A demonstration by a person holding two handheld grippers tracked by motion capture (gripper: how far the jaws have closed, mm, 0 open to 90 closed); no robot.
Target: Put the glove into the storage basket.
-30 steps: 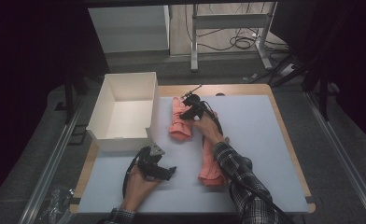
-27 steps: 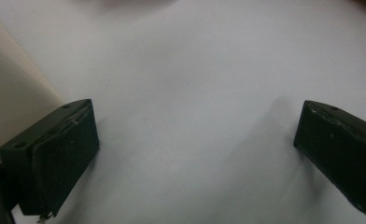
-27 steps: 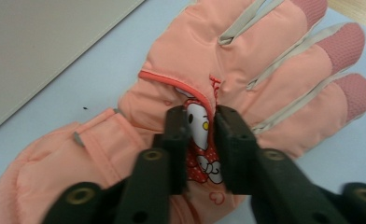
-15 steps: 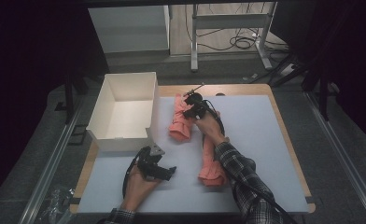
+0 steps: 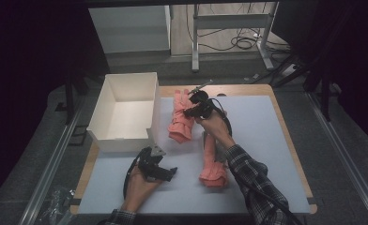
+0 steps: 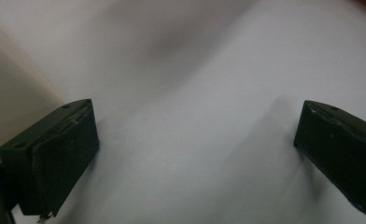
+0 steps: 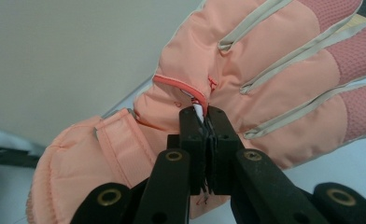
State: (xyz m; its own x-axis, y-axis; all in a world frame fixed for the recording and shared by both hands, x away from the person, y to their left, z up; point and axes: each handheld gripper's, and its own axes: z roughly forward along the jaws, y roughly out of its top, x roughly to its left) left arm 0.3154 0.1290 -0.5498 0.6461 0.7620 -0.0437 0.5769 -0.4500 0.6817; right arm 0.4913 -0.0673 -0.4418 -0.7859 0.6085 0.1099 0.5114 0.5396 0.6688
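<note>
Right gripper [image 7: 204,122] has its fingers [image 7: 190,140] pinched tight on a fold of the pink glove [image 7: 228,84] at centre frame in the high view, likely to carry it to the white box [image 5: 108,107] at upper left. Left gripper [image 5: 171,172] rests lower left on the counter [image 5: 266,140], fingers wide, holding nothing.

You are working in a lab: dark surroundings, metal rails [image 5: 50,164] beside the worktop [image 5: 266,140], loose cables [image 5: 241,43] on the floor behind.
</note>
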